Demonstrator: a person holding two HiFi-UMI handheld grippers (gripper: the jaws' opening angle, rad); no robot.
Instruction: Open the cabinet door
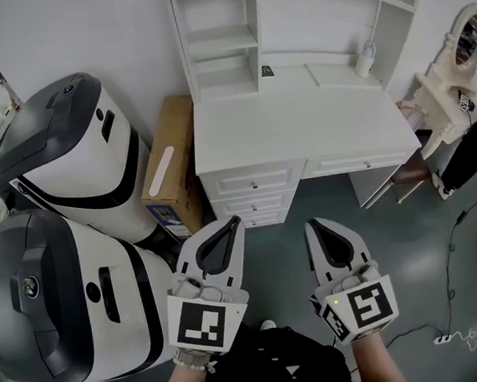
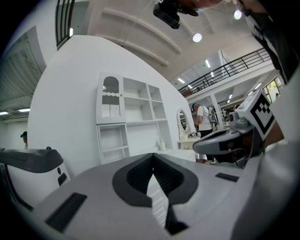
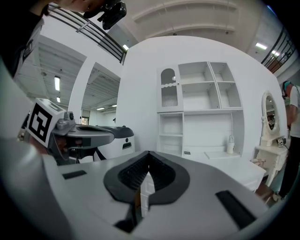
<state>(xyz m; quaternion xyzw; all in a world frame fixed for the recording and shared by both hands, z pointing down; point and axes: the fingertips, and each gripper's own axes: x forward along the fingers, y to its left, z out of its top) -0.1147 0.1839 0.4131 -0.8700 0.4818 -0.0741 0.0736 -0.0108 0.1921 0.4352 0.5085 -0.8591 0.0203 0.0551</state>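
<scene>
**Grippers closed and empty before white wooden desk (image 1: pixel 299 125), cabinet door shut**

Glossy grey-green floor (image 1: pixel 395 246) runs up to the desk's front. Over it, short of the desk and clear of its drawers, the white-and-grey left gripper (image 1: pixel 235 221) and the matching right gripper (image 1: pixel 313 222) are held side by side. Each has its jaws pressed together at the tips, with nothing between them.

Left of the desk stand two large rounded white-and-grey machines (image 1: pixel 68 160), with a brown cardboard box (image 1: pixel 173 163) just beside the drawer stack. Right of the desk stands a white vanity with an oval mirror (image 1: pixel 447 94).

A white shelf hutch (image 3: pixel 206 110) rises from the desk's back edge. The white arched slatted cabinet door (image 3: pixel 168 89) sits at the hutch's top left, flush in its frame.
</scene>
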